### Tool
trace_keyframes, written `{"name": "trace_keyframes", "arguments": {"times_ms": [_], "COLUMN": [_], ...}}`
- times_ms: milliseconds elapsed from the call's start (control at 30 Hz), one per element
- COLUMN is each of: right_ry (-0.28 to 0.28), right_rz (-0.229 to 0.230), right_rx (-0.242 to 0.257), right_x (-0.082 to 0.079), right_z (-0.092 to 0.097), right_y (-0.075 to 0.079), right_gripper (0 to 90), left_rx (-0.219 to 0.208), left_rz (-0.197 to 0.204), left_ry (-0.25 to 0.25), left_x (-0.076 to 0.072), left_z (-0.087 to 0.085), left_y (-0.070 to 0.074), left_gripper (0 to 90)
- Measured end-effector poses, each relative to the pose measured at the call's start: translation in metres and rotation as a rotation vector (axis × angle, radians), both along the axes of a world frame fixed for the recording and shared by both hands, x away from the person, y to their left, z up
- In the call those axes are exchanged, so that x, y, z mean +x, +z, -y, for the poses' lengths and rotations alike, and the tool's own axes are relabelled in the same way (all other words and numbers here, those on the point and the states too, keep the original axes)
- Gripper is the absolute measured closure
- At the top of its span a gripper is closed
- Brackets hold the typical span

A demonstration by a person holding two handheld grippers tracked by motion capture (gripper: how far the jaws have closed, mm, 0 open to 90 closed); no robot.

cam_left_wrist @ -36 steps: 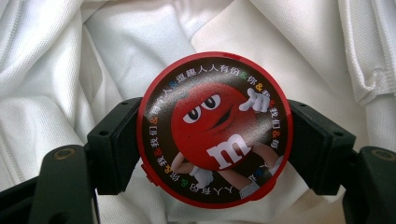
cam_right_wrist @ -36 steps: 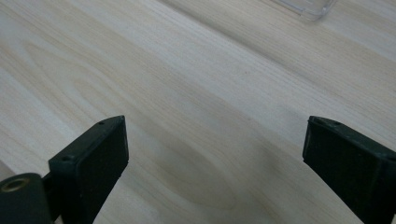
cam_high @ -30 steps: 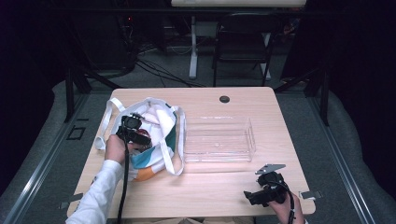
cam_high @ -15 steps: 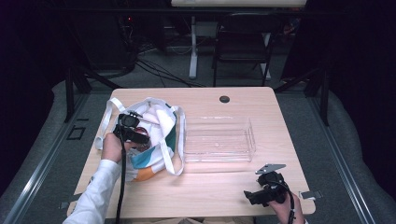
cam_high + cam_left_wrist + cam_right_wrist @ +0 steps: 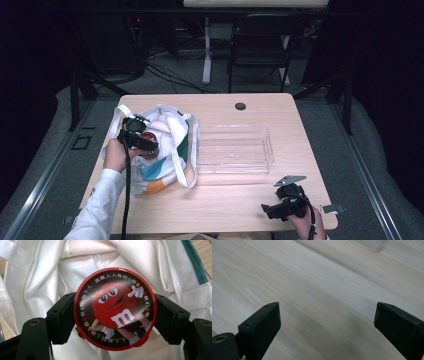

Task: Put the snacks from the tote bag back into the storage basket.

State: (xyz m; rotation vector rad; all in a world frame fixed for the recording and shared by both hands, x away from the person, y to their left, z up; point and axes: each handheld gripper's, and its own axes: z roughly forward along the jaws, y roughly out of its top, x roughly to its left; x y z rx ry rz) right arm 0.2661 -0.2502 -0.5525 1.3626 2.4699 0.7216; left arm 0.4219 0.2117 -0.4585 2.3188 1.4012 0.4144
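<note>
Left gripper view is showing the left gripper [image 5: 115, 322] pinching a round red tin [image 5: 115, 308] by its rim just above the bag [image 5: 50, 277], where it could be slipping back in, while the right gripper [image 5: 327, 322] is gaping empty.

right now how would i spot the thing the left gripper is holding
Look at the white tote bag on the table's left side. Just above its opening, the left gripper clamps a round red tin. Its lid bears a red cartoon candy figure with a white m.
</note>
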Motion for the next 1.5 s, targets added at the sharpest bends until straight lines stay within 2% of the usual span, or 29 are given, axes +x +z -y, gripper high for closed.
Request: {"name": "trace_keyframes", "arguments": {"times_ms": [267,400,633,1133,1167,1200,1500], "right_ry": [-0.007,-0.016,-0.015,-0.009,0.011,-0.011,-0.009], "right_rz": [0.011,0.008,0.01,0.006,-0.011,0.005,0.001], "right_rx": [0.012,0.014,0.02,0.013,-0.001,0.021,0.016], "right_x": [0.0,0.0,0.0,0.0,0.001,0.0,0.0], "right_z": [0.001,0.002,0.001,0.001,0.002,0.001,0.001], "right_y": [0.001,0.001,0.0,0.0,0.001,0.0,0.0], "right_gripper": [6.4,6.4,6.4,6.4,6.4,6.4,6.4], "left_rx": [-0.009,0.0,-0.018,-0.04,-0.037,-0.034,-0.049], "left_rz": [0.026,0.033,0.052,0.092,0.093,0.092,0.112], "left_ry": [-0.01,-0.021,-0.022,-0.079,-0.09,-0.094,-0.117], "left_x": [0.0,0.0,0.002,-0.001,-0.002,-0.002,-0.002], "left_z": [0.0,0.0,0.001,0.015,0.018,0.019,0.023], "left_y": [0.012,0.016,0.026,0.046,0.048,0.048,0.056], "left_gripper": [25.8,25.8,25.9,25.9,25.8,25.8,25.8]}}
